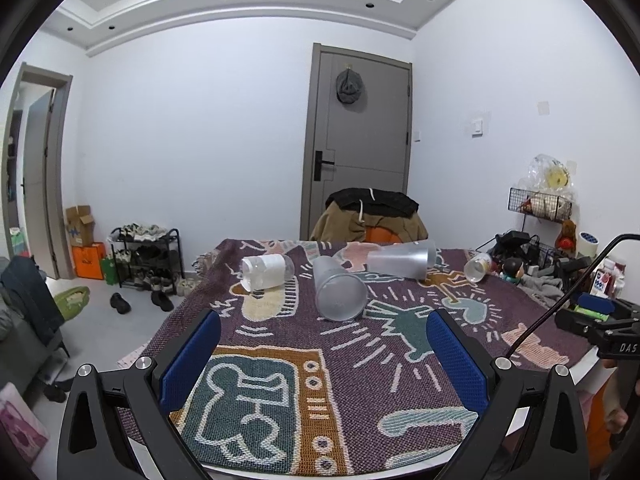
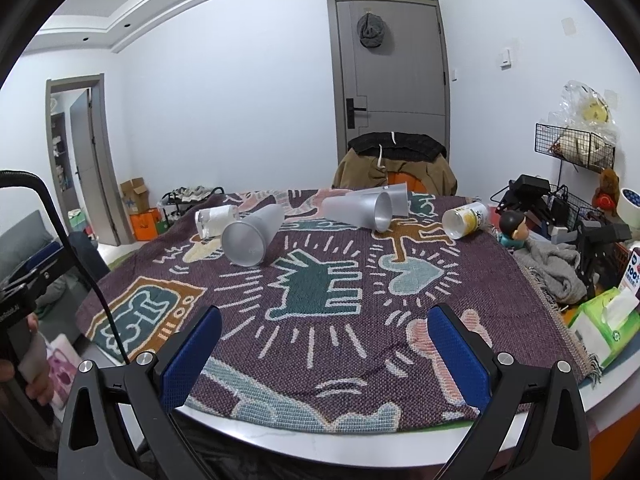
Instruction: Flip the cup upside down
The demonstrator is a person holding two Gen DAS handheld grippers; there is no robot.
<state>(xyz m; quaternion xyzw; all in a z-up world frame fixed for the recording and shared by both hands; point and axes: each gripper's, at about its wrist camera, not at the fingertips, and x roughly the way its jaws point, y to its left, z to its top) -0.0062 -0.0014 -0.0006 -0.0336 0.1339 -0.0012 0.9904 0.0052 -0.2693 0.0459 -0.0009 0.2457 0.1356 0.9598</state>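
Observation:
Several cups lie on their sides on a patterned cloth. A frosted cup (image 1: 339, 289) (image 2: 252, 235) lies in the middle, mouth toward me. A second frosted cup (image 1: 402, 261) (image 2: 358, 210) lies behind it to the right. A white-labelled clear cup (image 1: 267, 271) (image 2: 214, 218) lies at the left, a small yellow-print cup (image 1: 478, 266) (image 2: 466, 218) at the right. My left gripper (image 1: 323, 354) is open and empty above the table's near edge, short of the cups. My right gripper (image 2: 324, 350) is open and empty, near the front edge too.
The patterned cloth (image 1: 360, 360) (image 2: 320, 320) covers the table. Clutter stands along the right side: a wire rack (image 2: 576, 140), a figurine (image 2: 516, 226), a grey cloth (image 2: 556, 272), a tissue pack (image 2: 608, 326). A chair with jackets (image 1: 370, 216) stands behind.

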